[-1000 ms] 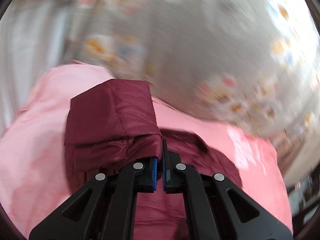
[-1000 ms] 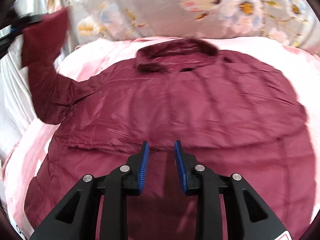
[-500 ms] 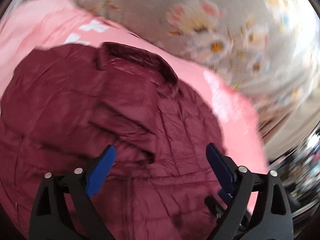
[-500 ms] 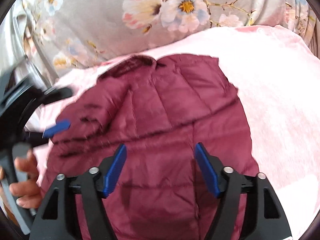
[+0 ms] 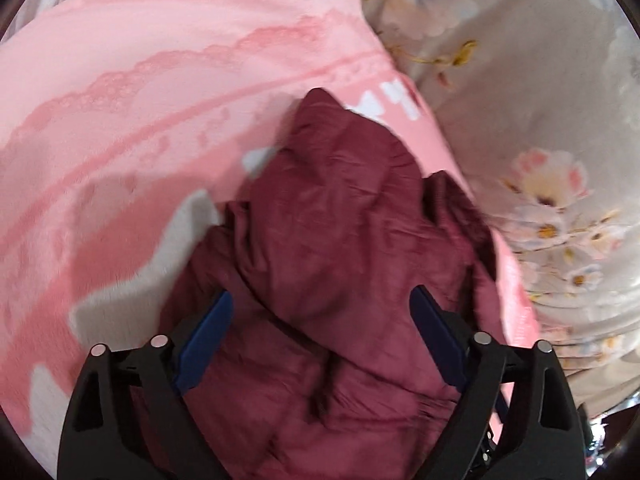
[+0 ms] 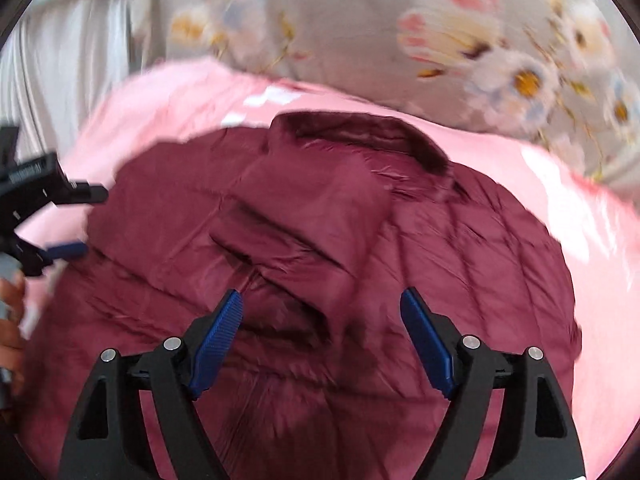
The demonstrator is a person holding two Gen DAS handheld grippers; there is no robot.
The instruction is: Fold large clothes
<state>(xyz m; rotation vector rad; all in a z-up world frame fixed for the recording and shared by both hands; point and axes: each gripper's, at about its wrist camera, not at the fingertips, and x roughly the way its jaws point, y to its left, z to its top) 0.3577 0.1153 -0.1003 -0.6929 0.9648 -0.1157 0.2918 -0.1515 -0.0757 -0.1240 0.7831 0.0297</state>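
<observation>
A maroon puffer jacket point(image 6: 420, 264) lies spread on a pink blanket point(image 6: 600, 280), collar point(image 6: 360, 128) toward the far side. One sleeve point(image 6: 296, 232) lies folded across its front. My right gripper point(image 6: 320, 295) hovers over the jacket's middle, its jaws wide and still opening, with only fabric below them. My left gripper point(image 5: 320, 294) hangs above a bunched edge of the jacket point(image 5: 340, 240), jaws wide and closing a little, the pads pressing on nothing. In the right wrist view the left gripper point(image 6: 86, 220) shows at the jacket's left side.
The pink blanket point(image 5: 160, 80) has lace-pattern bands and covers a bed. A grey floral sheet point(image 6: 360, 20) lies beyond it. A person's hand point(image 6: 10, 312) holds the left gripper's handle at the far left edge. Pale curtain-like fabric point(image 6: 52, 80) hangs at the upper left.
The left gripper let go of the sleeve, which now lies folded across the jacket, then dropped toward the jacket's left side. The right gripper's jaws spread wide.
</observation>
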